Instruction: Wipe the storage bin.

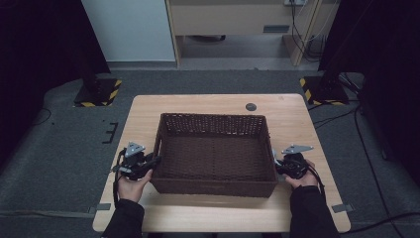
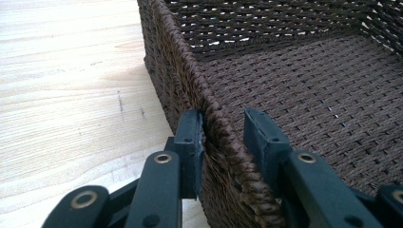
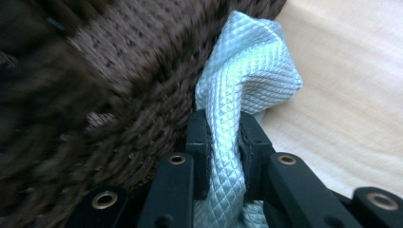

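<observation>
On the table point(image 1: 148, 106) the basket point(image 1: 214, 148) sits mid-top, empty, with your grippers at its two short sides. Your left gripper point(image 2: 223, 137) straddles the rim, one jaw touching outside, the other clear inside, not yet gripping. Your right gripper point(image 3: 223, 137) is pinched tight on the cloth point(image 3: 247, 71), just beside the basket's wall. The basket looks light and fairly stiff; take it by the rim. The cloth is soft, sheeny, likely slippery. The table is smooth pale wood; around it lie grey carpet and cables.
</observation>
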